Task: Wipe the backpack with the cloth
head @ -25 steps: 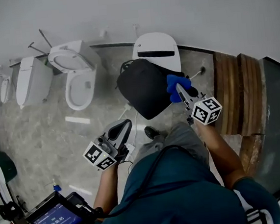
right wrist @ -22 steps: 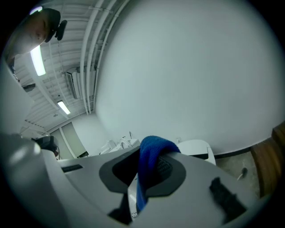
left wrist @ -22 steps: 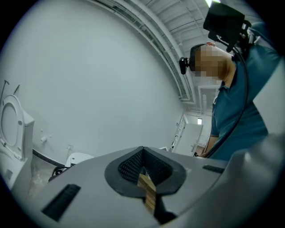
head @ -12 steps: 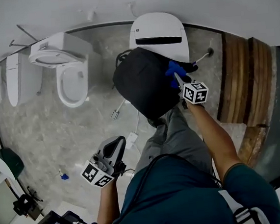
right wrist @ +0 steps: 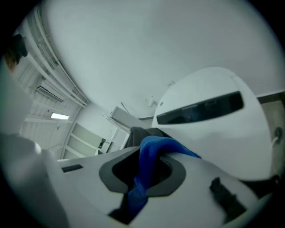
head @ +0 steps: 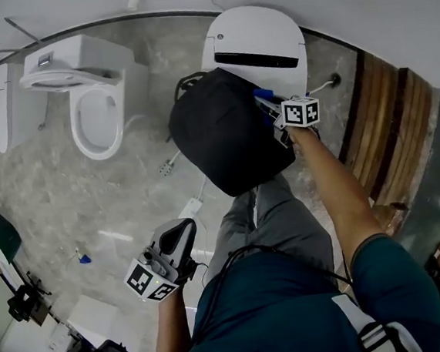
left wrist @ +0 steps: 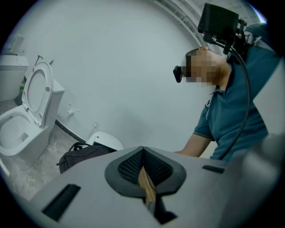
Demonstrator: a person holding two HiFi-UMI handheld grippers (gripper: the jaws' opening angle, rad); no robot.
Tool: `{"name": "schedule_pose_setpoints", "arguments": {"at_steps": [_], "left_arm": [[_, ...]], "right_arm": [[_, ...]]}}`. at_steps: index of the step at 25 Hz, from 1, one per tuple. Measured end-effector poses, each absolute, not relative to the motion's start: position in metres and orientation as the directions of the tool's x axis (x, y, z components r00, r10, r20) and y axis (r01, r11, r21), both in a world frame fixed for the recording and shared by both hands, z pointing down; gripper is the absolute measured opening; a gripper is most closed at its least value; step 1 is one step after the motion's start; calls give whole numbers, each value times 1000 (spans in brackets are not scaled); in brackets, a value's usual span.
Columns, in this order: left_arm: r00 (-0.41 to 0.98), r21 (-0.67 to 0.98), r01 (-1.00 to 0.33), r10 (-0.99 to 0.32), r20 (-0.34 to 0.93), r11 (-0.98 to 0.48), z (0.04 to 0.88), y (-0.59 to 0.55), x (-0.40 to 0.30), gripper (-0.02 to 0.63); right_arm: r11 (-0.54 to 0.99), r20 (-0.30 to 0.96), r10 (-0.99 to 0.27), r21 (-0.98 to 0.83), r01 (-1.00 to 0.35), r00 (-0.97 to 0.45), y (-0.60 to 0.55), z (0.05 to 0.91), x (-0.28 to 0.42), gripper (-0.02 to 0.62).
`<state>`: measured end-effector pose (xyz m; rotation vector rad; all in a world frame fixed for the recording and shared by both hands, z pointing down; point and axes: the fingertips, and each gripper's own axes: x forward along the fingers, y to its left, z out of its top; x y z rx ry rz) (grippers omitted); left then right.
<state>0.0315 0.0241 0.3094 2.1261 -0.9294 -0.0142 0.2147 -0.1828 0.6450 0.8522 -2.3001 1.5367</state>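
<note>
Backpack on the closed toilet, cloth at its edge.

Black backpack (head: pixel 224 136) lies across the front of the closed white toilet (head: pixel 257 40) and hides that toilet's front rim. The blue cloth (head: pixel 264 96) is pinched between the jaws of the right gripper (head: pixel 270 106), where the backpack meets the toilet lid. Only a scrap of cloth shows from the head view, and contact with the fabric is unclear. The left gripper (head: pixel 182 231) hangs well away from the toilet, beside the person's leg (head: pixel 275 220), jaws pressed together on nothing.
</note>
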Motion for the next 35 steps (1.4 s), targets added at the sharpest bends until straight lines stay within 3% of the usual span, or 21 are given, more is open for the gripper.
{"name": "schedule_pose_setpoints", "arguments": {"at_steps": [6, 9, 13, 15, 21, 26, 30, 35], "left_arm": [[741, 685, -604, -603, 296, -407, 319, 9, 36, 5], [754, 698, -588, -590, 290, -409, 322, 4, 39, 5], [769, 712, -566, -578, 274, -416, 324, -5, 44, 5], [775, 718, -558, -572, 270, -417, 325, -6, 45, 5], [776, 742, -545, -570, 270, -390, 334, -6, 44, 5], [769, 746, -551, -575, 280, -374, 344, -1, 39, 5], [726, 777, -561, -621, 296, -285, 364, 10, 27, 5], [702, 804, -548, -650, 292, -230, 373, 15, 19, 5]], "right_arm": [[316, 468, -85, -825, -469, -880, -232, 640, 159, 40], [192, 452, -95, -866, -462, -887, -177, 647, 197, 40], [-35, 532, -132, -846, -533, -836, -68, 669, 281, 40], [-67, 569, -137, -822, -565, -811, -41, 674, 301, 40], [240, 484, -170, -825, -512, -858, -151, 658, 219, 40], [326, 518, -95, -791, -518, -850, -224, 650, 168, 40], [192, 527, -97, -822, -536, -844, -154, 658, 215, 40], [-34, 629, -116, -776, -630, -768, -41, 675, 299, 40]]}}
